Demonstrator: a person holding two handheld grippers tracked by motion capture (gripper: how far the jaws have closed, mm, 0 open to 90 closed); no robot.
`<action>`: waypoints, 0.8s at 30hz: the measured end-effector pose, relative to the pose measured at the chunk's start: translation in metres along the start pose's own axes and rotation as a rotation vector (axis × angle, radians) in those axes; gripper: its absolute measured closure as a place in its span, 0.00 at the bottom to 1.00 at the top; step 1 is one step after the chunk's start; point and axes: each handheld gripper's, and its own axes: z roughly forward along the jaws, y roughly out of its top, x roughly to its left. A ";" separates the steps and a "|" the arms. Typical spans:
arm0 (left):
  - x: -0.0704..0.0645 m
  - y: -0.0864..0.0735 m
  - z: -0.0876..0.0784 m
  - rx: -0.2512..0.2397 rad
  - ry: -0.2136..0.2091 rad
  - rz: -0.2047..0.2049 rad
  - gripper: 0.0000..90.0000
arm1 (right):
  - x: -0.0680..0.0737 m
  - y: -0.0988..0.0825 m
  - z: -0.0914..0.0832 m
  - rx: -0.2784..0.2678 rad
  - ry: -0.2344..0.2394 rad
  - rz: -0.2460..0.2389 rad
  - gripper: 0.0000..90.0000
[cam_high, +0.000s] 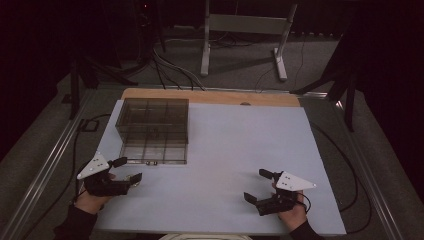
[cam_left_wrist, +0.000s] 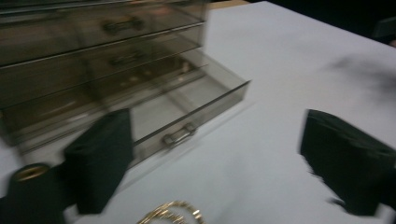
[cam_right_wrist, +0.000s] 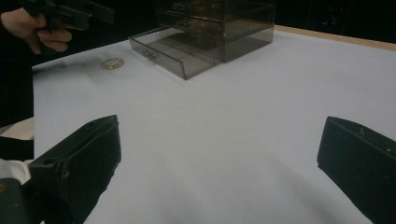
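A smoky clear drawer box (cam_high: 155, 117) stands at the back left of the white table top (cam_high: 240, 140), with its bottom drawer (cam_high: 154, 150) pulled out toward me. The same drawer (cam_left_wrist: 187, 107) has a small metal handle (cam_left_wrist: 179, 134). A gold bracelet (cam_left_wrist: 170, 215) lies on the table just below my left gripper (cam_left_wrist: 224, 154), whose jaws stand apart with nothing pressed between them. In the high view that left gripper (cam_high: 127, 170) hovers in front of the open drawer. My right gripper (cam_high: 256, 185) rests open near the front right, empty. From there the bracelet (cam_right_wrist: 112, 63) shows beside the box (cam_right_wrist: 210, 28).
A wooden strip (cam_high: 210, 96) runs along the table's far edge. Behind it stand a white frame's legs (cam_high: 242, 45) and floor cables (cam_high: 170, 67). A metal rail (cam_high: 45, 165) runs along the left side. The white surface stretches bare between the two grippers.
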 end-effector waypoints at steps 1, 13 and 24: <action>0.003 -0.003 -0.003 0.021 0.007 -0.002 0.19 | 0.000 0.000 0.000 0.004 -0.001 0.000 0.00; 0.012 -0.021 0.000 0.154 0.026 -0.029 0.52 | 0.001 0.000 0.000 0.010 -0.002 -0.008 0.00; 0.017 -0.026 0.005 0.255 0.070 -0.048 0.69 | 0.001 0.000 0.000 0.012 -0.003 -0.012 0.00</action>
